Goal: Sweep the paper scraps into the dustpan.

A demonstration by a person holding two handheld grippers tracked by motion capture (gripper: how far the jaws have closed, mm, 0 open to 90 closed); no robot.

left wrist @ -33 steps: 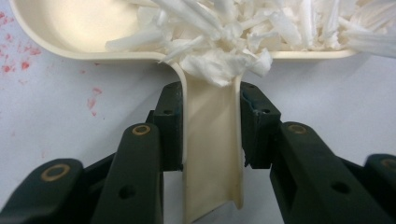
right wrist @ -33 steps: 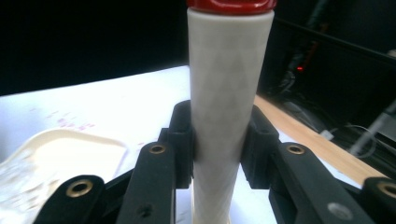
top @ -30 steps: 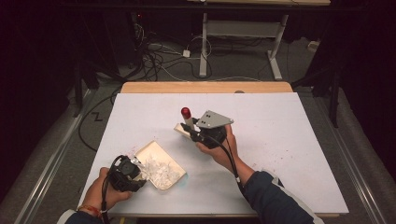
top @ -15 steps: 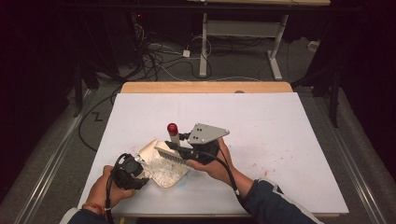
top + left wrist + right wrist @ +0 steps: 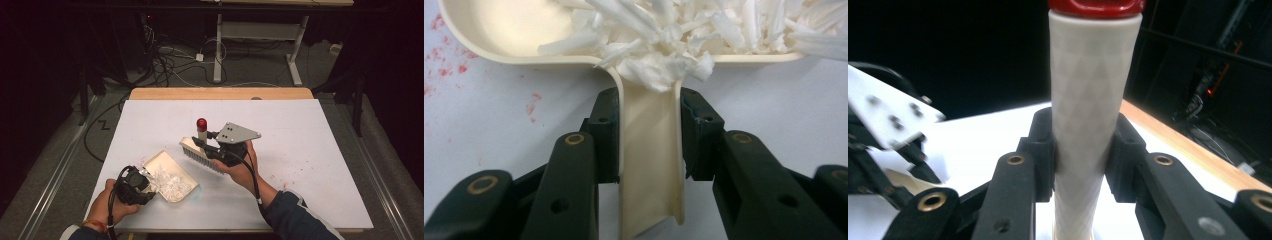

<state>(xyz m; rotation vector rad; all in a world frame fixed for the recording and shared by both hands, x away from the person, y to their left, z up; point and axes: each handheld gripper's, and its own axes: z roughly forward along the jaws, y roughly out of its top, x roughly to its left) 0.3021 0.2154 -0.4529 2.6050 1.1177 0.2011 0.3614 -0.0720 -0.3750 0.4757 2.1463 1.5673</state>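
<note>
A cream dustpan (image 5: 161, 161) rests on the white table at the front left, with white paper shreds (image 5: 172, 182) piled in it. My left gripper (image 5: 142, 182) is shut on the dustpan's handle (image 5: 651, 165), one pad on each side. The shreds (image 5: 674, 35) spill to the root of the handle. My right gripper (image 5: 210, 145) is shut on the white handle (image 5: 1088, 100) of a brush (image 5: 200, 156) with a red cap (image 5: 201, 122). The brush hangs tilted, just right of the pan's mouth, bristles down.
Faint red specks (image 5: 290, 182) mark the white table cover (image 5: 300, 130). A wooden table edge (image 5: 220, 93) runs along the far side. Beyond it are floor cables (image 5: 170, 55) and a desk frame (image 5: 260, 35).
The right gripper swept the brush left to the dustpan's mouth, then drew it back right and slightly up. The left gripper and dustpan stayed put.
</note>
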